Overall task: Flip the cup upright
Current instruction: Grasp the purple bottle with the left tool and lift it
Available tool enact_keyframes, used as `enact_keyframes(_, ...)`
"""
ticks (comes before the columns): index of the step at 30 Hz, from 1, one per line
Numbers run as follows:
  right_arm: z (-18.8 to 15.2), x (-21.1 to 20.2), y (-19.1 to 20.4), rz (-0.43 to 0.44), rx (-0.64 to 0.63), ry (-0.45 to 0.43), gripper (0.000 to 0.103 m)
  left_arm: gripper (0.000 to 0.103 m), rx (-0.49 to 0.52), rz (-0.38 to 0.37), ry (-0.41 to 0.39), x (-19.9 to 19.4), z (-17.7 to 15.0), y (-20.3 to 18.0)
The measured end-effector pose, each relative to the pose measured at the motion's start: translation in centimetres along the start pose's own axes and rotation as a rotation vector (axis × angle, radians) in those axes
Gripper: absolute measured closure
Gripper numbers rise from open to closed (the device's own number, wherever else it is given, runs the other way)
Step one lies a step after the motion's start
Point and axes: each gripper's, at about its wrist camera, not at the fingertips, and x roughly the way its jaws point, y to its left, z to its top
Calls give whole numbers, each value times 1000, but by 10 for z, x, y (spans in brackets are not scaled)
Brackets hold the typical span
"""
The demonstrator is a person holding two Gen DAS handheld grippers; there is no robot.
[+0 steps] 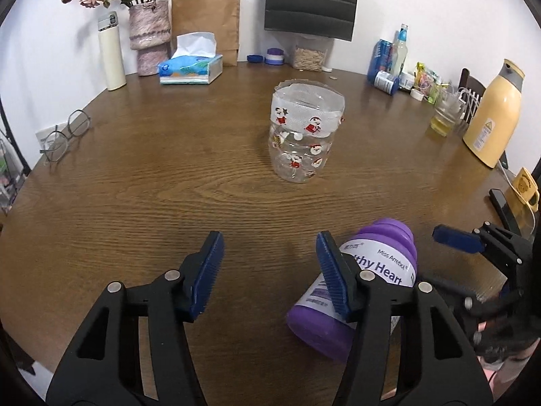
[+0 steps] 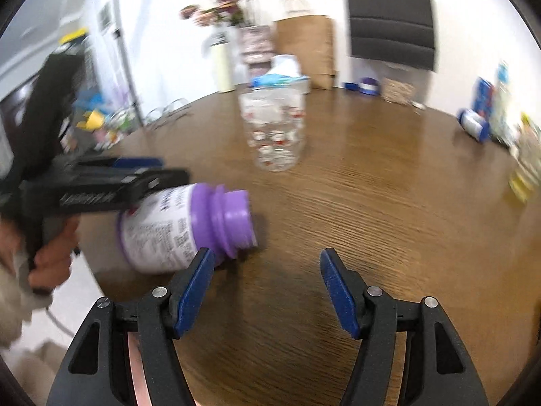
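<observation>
A purple cup-shaped bottle with a white label (image 1: 358,284) lies on its side on the brown table (image 1: 169,182), just right of my open left gripper (image 1: 270,270); the right finger stands beside it, and I cannot tell if they touch. In the right wrist view the purple bottle (image 2: 189,226) lies left of my open, empty right gripper (image 2: 267,287), its mouth toward the table's middle. The left gripper (image 2: 145,169) reaches over the bottle from the left. The right gripper's tip (image 1: 456,238) shows at the left view's right edge.
A clear plastic jar with cartoon stickers (image 1: 304,135) stands upright mid-table, also in the right wrist view (image 2: 274,125). Glasses (image 1: 64,135) lie at left. A tissue box (image 1: 191,67), thermos (image 1: 111,54), vase (image 1: 148,37), yellow kettle (image 1: 493,115) and bottles (image 1: 389,64) line the far edge.
</observation>
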Motion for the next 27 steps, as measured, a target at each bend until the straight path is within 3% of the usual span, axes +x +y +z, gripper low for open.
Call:
enact_keyframes(2,-2,-3,-2,-3,40,-14,32,41,-23,-41,-15,-10,4,3)
enact_keyframes(4,-1,-4,-4,-3,45,-23,33,31,-26,-147,-18,-17,4,0)
enact_keyframes(6,-1,-7,-3,-25,36,-40,33,27,65,-266,54,-14,2,-15)
enact_keyframes(8,-3,-13,-4,-38,36,-47,33,28,185,-276,147,0,-4,-35)
enact_keyframes(11,-4,-18,-13,-40,48,-44,33,43,255,-295,273,24,-8,-50)
enact_keyframes(16,-14,-32,-22,-64,65,-55,32,43,266,-286,308,41,-2,-59)
enact_keyframes(20,-13,-43,-37,-53,114,-89,32,43,242,-254,254,38,2,-71)
enact_keyframes(22,-6,-51,-45,-8,139,-116,32,43,244,-263,160,22,11,-76)
enact_keyframes(25,15,-71,-62,156,195,-193,31,43,248,-262,-46,-8,43,-83)
enact_keyframes(27,37,-85,-73,257,224,-254,21,43,262,-258,-157,-21,68,-87)
